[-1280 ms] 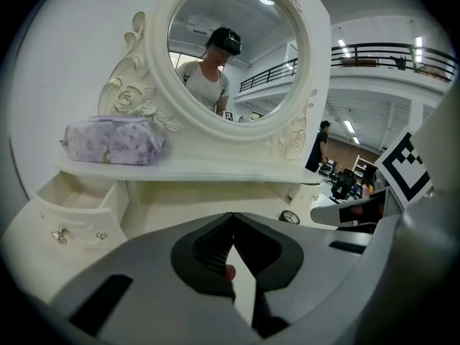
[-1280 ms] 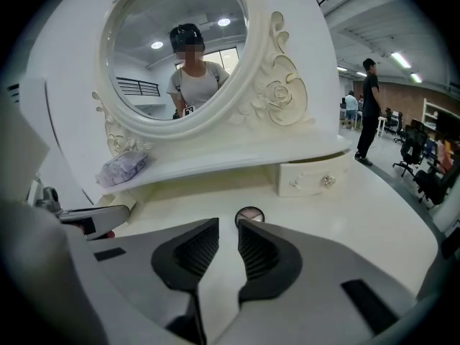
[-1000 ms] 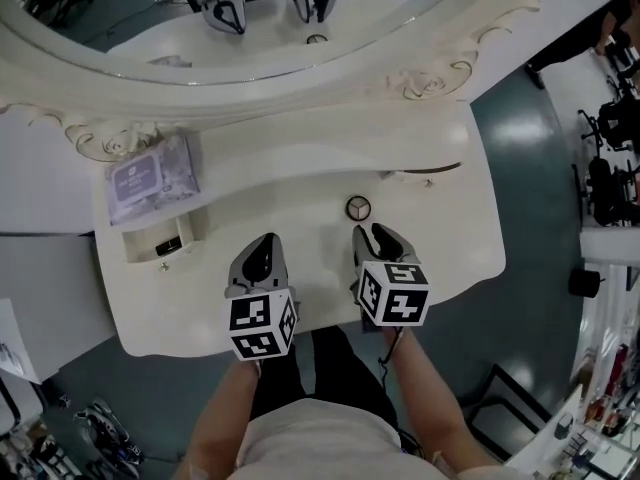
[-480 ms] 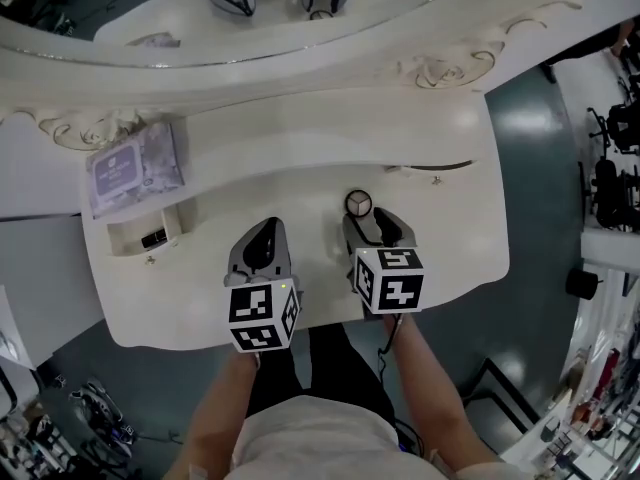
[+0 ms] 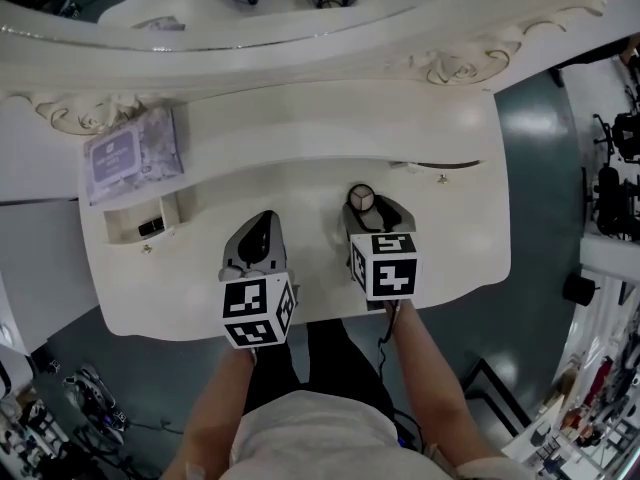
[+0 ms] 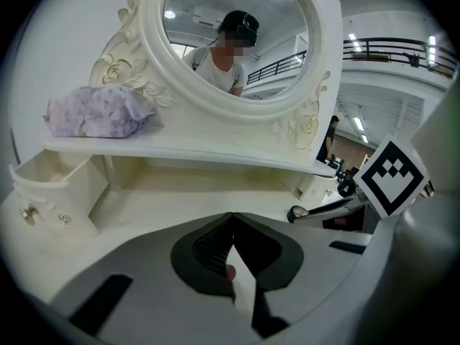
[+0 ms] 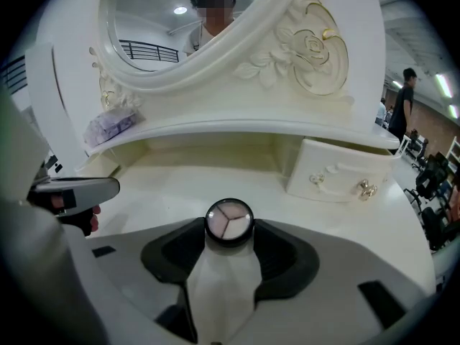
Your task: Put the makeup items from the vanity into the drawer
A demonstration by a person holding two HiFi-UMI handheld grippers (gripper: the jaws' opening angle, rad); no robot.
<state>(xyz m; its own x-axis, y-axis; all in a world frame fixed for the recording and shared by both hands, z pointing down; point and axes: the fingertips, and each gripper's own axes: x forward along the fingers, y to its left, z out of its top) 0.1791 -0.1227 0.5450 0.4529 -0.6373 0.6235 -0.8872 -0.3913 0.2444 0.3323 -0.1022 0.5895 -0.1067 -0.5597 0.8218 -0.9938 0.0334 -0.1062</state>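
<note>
Compact (image 7: 229, 221) of pressed powder, round, dark-rimmed and clear-lidded, lies flat on the vanity (image 5: 300, 178) top, right of centre, between the jaws of the right gripper (image 7: 229, 230). The jaws are as far apart as the compact is wide, and each pad seems to press against its rim, so the grip looks made. The compact has not clearly left the surface.

It looks light and stiff. The smooth plastic rim is likely slippery, and the lid and pressed powder would probably crack if dropped. Squeezing across the widest part of the rim, as now, seems the safest hold, with the case kept level.

The left gripper (image 6: 230, 225) hovers low over the top just beside the right one, jaws together and nothing between them.

An open drawer (image 5: 150, 230) sits at the far left of the vanity, well apart from the compact, under a shelf holding a purple wipes pack (image 5: 132, 155).
</note>
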